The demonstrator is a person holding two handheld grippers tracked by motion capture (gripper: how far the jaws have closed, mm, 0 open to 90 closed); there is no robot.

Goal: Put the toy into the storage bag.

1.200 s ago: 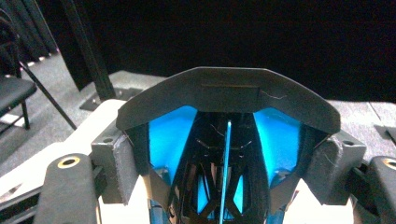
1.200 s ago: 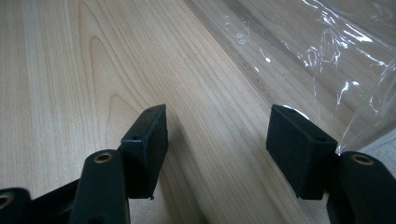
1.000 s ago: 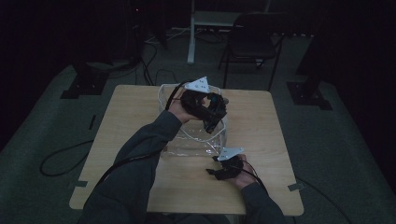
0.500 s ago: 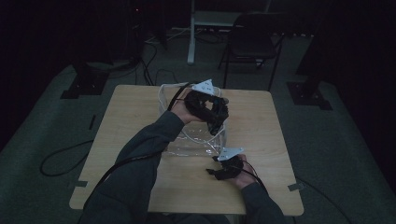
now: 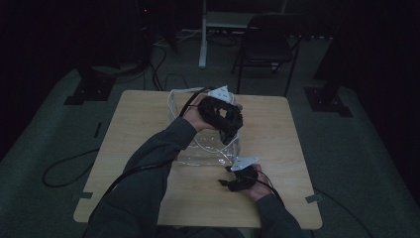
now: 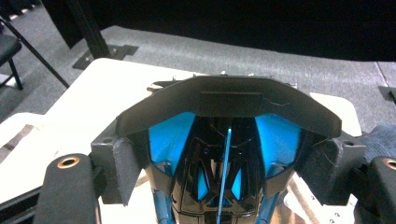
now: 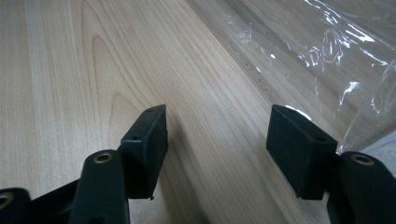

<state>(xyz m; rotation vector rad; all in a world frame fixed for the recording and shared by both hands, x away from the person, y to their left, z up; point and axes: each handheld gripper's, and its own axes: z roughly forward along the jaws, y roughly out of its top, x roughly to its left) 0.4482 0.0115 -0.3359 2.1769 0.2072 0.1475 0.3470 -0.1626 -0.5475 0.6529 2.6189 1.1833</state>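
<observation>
Left gripper [image 6: 224, 154]: clamped on a black and blue plastic object [image 6: 224, 140], above the clear bag [image 5: 208, 148].
Right gripper [image 7: 217, 154]: jaws wide apart, empty, over the table [image 7: 70, 70].

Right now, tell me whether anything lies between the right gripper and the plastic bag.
Nothing visible does. The right gripper is open over bare table, and the bag has its edge just ahead of the jaws. The left gripper holds a black and blue object above the bag.
</observation>
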